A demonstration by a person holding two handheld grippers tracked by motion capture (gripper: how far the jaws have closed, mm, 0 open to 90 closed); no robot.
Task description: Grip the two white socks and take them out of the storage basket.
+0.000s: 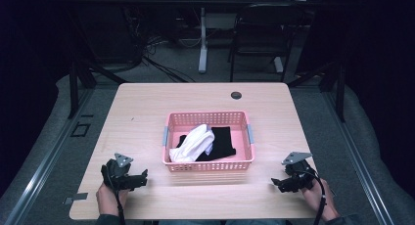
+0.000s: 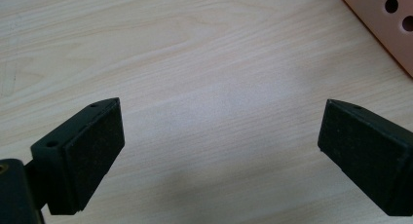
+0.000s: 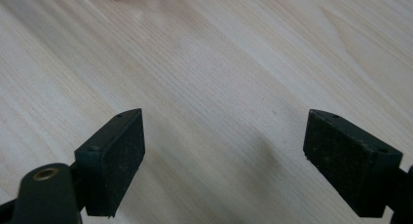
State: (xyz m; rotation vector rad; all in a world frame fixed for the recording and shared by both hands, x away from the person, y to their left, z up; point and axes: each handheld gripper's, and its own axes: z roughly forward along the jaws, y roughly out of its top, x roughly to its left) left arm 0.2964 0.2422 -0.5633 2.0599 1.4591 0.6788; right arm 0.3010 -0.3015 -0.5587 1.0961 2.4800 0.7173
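Two hand-held grippers, left (image 1: 139,178) and right (image 1: 279,183), rest spread and empty on the desk (image 1: 147,107), flanking the basket (image 1: 208,118), apparently poised to reach the white cloth (image 1: 193,143) and black cloth (image 1: 222,142) inside.

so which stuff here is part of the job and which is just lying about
Part of the job:
- pink basket
- white cloth in it
- black cloth in it
- left claw, open
- right claw, open

Just lying about:
- dark round cap in the table
- chair beyond it
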